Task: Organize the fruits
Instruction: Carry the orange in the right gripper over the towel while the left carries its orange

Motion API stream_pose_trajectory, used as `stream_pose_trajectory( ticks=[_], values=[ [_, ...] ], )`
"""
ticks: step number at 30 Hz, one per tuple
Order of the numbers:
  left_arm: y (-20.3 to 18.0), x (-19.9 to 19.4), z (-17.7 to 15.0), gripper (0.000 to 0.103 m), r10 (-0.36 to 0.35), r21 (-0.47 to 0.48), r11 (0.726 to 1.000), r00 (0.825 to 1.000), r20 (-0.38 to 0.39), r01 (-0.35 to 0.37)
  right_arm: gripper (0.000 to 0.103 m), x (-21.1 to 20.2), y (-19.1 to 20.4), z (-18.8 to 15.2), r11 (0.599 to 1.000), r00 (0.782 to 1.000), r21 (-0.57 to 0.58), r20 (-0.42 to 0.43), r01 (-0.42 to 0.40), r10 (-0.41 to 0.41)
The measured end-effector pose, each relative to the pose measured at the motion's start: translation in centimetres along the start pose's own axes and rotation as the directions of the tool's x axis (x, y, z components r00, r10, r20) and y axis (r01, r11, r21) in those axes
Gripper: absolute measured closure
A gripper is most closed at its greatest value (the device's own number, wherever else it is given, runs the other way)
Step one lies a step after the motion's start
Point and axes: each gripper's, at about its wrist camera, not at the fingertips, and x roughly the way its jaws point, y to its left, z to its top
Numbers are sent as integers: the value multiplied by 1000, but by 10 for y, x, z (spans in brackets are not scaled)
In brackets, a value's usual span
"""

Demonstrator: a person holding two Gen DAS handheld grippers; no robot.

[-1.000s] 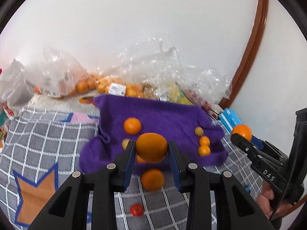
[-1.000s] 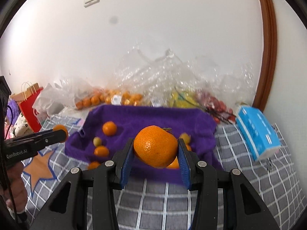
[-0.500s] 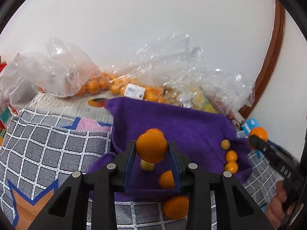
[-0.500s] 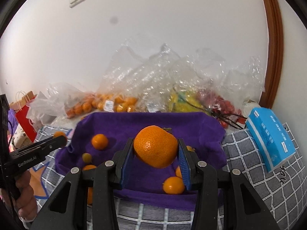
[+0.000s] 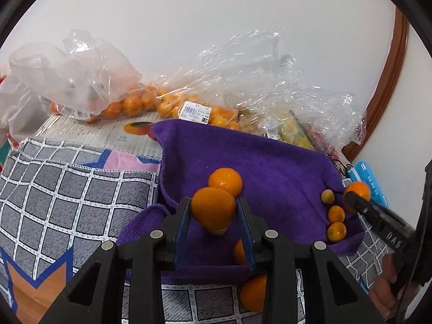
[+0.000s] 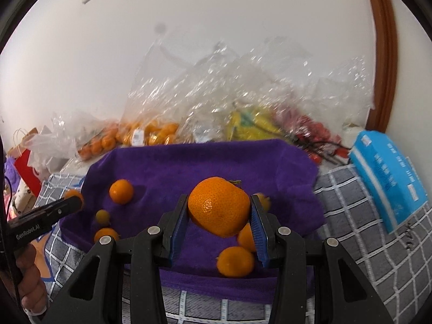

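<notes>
Between each hand-held gripper's pads, an orange (image 5: 213,207).

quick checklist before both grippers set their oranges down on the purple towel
1. Left gripper grip: ok, both blue pads press an orange.
2. Right gripper grip: ok, shut on the larger orange, which sits between the pads.
3. Both over the purple towel: ok, towel lies under each held fruit.
4. Drop spot under left gripper: not ok, a loose orange sits just behind and a small fruit right below.
5. Drop spot under right gripper: not ok, two oranges lie just below the pads.
6. Height above the towel: cannot tell from these views.
</notes>
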Motion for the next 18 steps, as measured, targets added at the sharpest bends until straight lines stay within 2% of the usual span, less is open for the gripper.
stream_pose_trajectory(
  ticks=[8,18],
  values=[
    [-1,7,-3,70,2,1,1000,1000,-30,-2,60,27,25,-17,997,996,-70,-83,-26,20],
    [-3,12,-6,70,7,1,1000,998,-68,-6,59,35,34,-25,995,992,-98,-121,-35,23]
  ],
)
